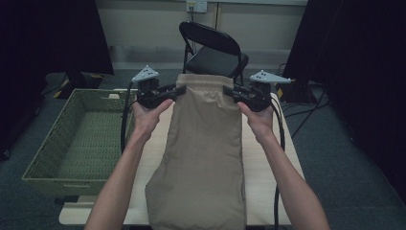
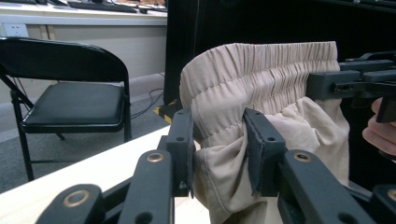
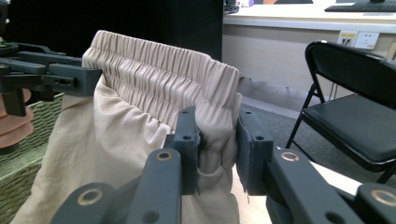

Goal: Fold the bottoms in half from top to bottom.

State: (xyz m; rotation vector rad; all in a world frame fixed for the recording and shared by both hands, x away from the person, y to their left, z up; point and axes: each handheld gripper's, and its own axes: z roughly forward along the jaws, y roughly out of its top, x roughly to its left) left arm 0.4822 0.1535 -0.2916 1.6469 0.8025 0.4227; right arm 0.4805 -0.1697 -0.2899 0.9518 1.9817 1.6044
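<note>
Evidently the trousers (image 1: 203,143) are held up by their waistband — one end pinched between the left gripper (image 1: 176,91) jaws, the other between the right gripper (image 1: 229,92) jaws — so the legs hang straight down onto the surface (image 1: 256,158). Left of the left jaws waits a basket (image 1: 52,143), likely their destination.

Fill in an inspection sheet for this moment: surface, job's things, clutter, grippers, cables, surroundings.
Surface: light wooden table, partly covered by cloth.
Job's things: beige trousers, held up by the elastic waistband, legs draped over the table.
Clutter: nothing seen.
Grippers: left gripper and right gripper each clamp a waistband end.
Cables: black gripper cables hang beside the arms.
Surroundings: green woven basket left of the table, black folding chair behind, grey carpet.
</note>
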